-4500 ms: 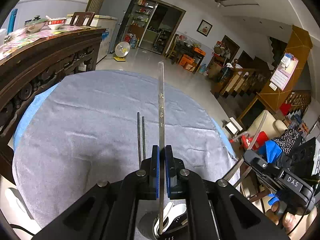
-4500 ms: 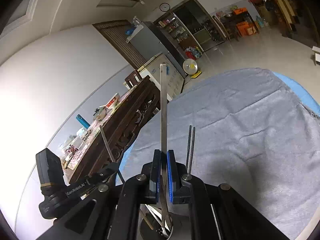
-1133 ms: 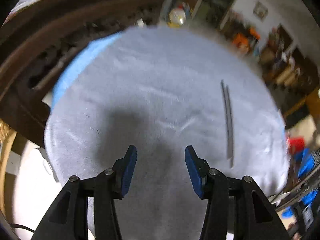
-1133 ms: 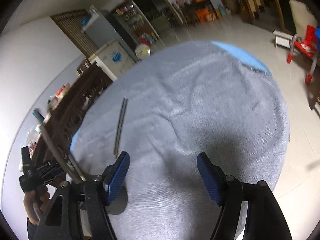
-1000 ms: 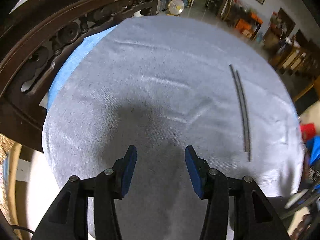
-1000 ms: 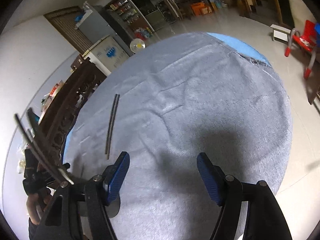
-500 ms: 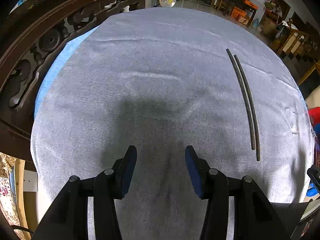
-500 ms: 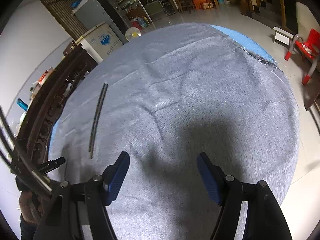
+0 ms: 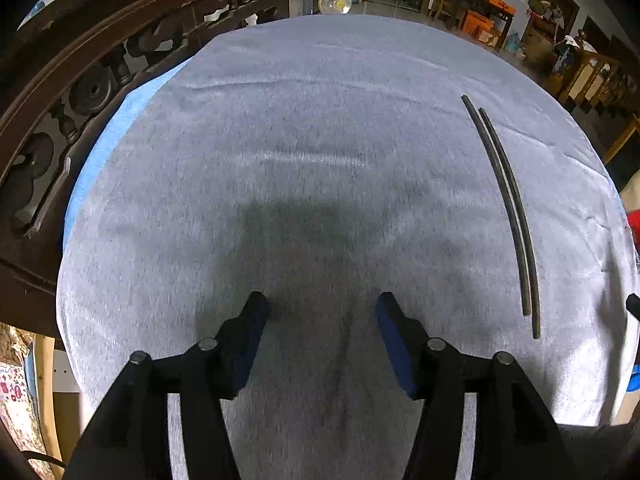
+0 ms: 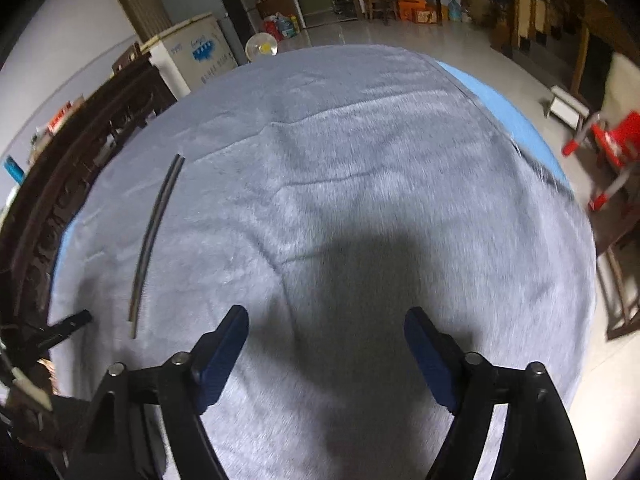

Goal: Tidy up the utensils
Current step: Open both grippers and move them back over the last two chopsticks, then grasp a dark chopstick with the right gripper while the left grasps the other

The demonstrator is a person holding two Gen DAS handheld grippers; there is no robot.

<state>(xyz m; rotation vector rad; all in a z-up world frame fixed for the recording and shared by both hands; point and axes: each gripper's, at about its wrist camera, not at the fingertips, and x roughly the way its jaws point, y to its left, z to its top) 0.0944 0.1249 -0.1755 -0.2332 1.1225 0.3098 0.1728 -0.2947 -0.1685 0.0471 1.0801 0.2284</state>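
Both grippers empty over grey tablecloth [image 9: 320,128]; chopsticks [image 9: 505,204] lie paired, untouched.

Left gripper [image 9: 320,312] half-wide, right gripper [image 10: 326,320] wide, both just opening, nothing between. Pair sits between them: approach across the sticks, pinch mid-length, lift together.

Dim indoor light from overhead casts a soft dark shadow on the grey cloth [image 9: 320,152] at frame centre. Fisheye bending curves every edge. The right wrist view is motion-blurred, especially lower left; corners vignette black.
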